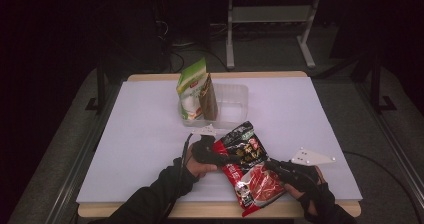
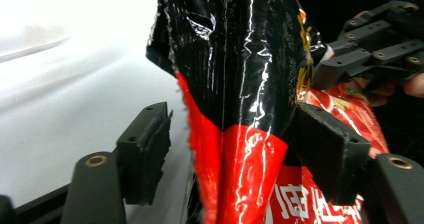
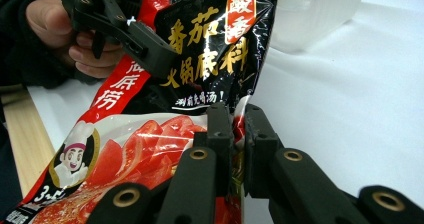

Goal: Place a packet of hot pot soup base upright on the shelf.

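The red and black pouch (image 1: 248,167) is lifted just short of the clear tub (image 1: 234,102), right gripper (image 3: 239,129) clamped on its edge, left gripper (image 2: 235,149) standing apart around it, so placement beside the two packets (image 1: 198,91) remains

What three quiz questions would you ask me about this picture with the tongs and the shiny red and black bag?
1. True or false: the right tongs are pinched shut on an edge of the red and black bag.
2. Which is right about the left tongs?
A. The bag sits between their jaws, with a gap at one pad.
B. They rest inside the tub.
C. They grip the green pouch.
3. Fill in: the green pouch and the brown packet stand in the clear plastic ____.

Key: 1 true; 2 A; 3 tub.
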A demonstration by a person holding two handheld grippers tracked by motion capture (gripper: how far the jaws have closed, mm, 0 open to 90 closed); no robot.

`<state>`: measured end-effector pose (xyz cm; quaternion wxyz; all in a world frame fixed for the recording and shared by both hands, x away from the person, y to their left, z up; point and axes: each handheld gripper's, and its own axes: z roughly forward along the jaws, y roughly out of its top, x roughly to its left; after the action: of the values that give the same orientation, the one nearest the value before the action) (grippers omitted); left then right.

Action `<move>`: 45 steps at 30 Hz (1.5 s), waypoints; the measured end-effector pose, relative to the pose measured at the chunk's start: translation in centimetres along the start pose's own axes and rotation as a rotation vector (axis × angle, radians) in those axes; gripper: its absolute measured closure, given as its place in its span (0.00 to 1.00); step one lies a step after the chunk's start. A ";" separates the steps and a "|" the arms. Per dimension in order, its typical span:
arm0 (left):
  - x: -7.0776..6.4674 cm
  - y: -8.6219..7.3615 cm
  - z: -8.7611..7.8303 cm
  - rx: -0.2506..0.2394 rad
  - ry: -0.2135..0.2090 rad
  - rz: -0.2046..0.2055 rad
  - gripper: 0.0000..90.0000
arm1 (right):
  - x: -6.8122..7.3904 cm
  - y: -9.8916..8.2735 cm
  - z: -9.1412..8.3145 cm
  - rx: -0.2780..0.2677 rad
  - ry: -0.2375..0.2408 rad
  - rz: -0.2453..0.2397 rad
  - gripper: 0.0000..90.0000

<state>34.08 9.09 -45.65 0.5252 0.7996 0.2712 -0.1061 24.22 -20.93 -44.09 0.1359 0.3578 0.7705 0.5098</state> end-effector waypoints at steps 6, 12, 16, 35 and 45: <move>-0.6 0.1 -0.4 -0.017 -0.029 0.045 0.52 | 0.0 0.1 -0.1 -0.011 0.002 -0.011 0.93; -1.4 0.5 -1.5 -0.073 -0.019 0.080 0.75 | -0.2 0.1 -0.1 -0.017 0.017 -0.010 0.87; -2.3 0.9 -2.1 -0.118 -0.006 0.101 0.82 | -0.2 0.2 -0.1 -0.014 0.015 -0.007 0.79; -3.7 2.3 -6.5 -0.225 0.109 0.166 0.85 | -2.9 -0.5 -2.6 -0.018 -0.094 0.040 0.43; -3.9 2.5 -8.4 -0.267 0.156 0.191 0.85 | -3.7 -0.7 -2.3 0.023 -0.211 0.026 0.29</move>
<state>31.19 14.58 -38.38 0.6116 0.7508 0.2458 0.0436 25.21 -25.20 -44.25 0.2055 0.4208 0.7530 0.4623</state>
